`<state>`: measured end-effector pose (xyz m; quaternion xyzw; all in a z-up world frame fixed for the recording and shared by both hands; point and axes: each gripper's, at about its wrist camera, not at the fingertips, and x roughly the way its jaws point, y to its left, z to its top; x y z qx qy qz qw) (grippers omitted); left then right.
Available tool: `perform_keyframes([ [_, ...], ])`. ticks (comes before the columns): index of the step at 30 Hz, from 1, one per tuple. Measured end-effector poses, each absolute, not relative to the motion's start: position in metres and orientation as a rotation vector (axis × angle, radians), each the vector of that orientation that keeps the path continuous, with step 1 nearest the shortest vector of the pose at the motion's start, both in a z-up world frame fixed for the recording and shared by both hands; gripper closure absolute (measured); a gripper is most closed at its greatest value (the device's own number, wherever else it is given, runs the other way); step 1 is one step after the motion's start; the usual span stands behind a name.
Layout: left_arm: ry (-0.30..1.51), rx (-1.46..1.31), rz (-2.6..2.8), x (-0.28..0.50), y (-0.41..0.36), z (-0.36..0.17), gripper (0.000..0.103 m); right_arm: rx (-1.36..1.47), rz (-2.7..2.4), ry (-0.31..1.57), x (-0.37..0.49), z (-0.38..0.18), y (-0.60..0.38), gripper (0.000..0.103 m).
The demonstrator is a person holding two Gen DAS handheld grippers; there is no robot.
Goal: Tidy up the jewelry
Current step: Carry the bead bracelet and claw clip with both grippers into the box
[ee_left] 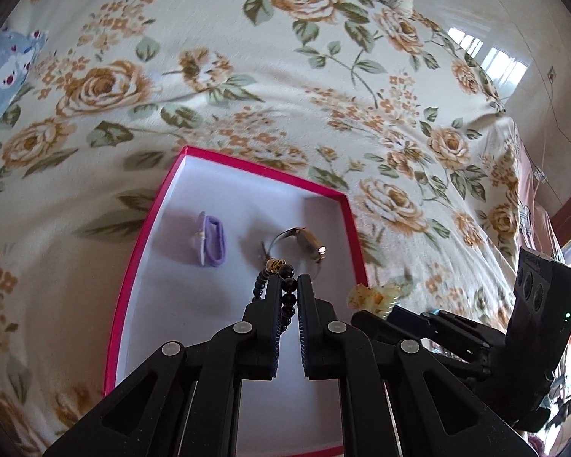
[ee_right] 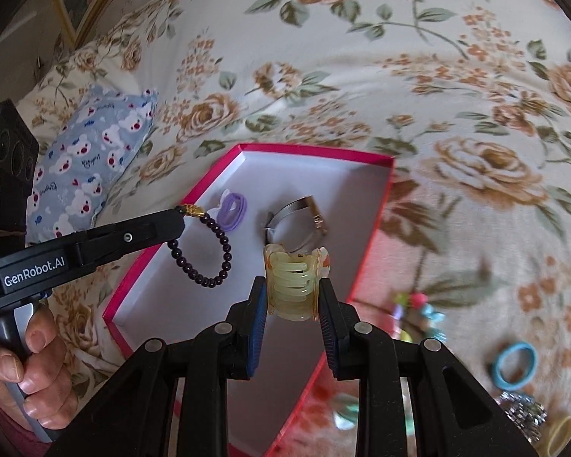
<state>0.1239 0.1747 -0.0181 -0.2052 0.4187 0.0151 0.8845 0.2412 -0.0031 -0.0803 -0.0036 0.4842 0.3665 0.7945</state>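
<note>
- I had the left gripper (ee_left: 288, 280) clamped on a dark beaded bracelet (ee_right: 205, 251), its jaws together on the strand beside the gold bead; the loop hung free over the white floor of the pink-rimmed box (ee_left: 160, 205), above the near left part.
- My right gripper (ee_right: 292, 289) was clamped on a pale yellow claw hair clip (ee_right: 294, 283), jaws held apart by the clip's body, poised over the box interior toward its right wall.
- Inside the box lay a purple hair tie (ee_left: 211, 238) toward the left wall and a metal bangle (ee_left: 304, 243) near the middle, apart from each other, with bare white floor open along the near end and in the far corner.
- The box sat on a rose-patterned bedspread (ee_left: 285, 87), its far rim and right rim clear of other items; a blue bear-print pillow (ee_right: 91, 167) lay just beyond its left side.
- To the right of the box, on the bedspread, sat a blue hair tie (ee_right: 514, 365), a silver sparkly piece (ee_right: 523, 413) and a blurred cluster of coloured items (ee_right: 418, 308), well apart from the rim.
- A person's hand (ee_right: 23, 373) gripped the left handle at the picture's lower left.
</note>
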Motion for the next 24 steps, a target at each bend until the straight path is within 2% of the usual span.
perform_keyframes([
  [13, 0.929, -0.455, 0.140, 0.141, 0.212, -0.060, 0.096, -0.083, 0.802, 1.084, 0.244, -0.110, 0.028, 0.077],
  [24, 0.969, -0.397, 0.196, 0.154, 0.205, -0.075, 0.095, -0.127, 0.802, 1.075, 0.244, -0.115, 0.036, 0.075],
])
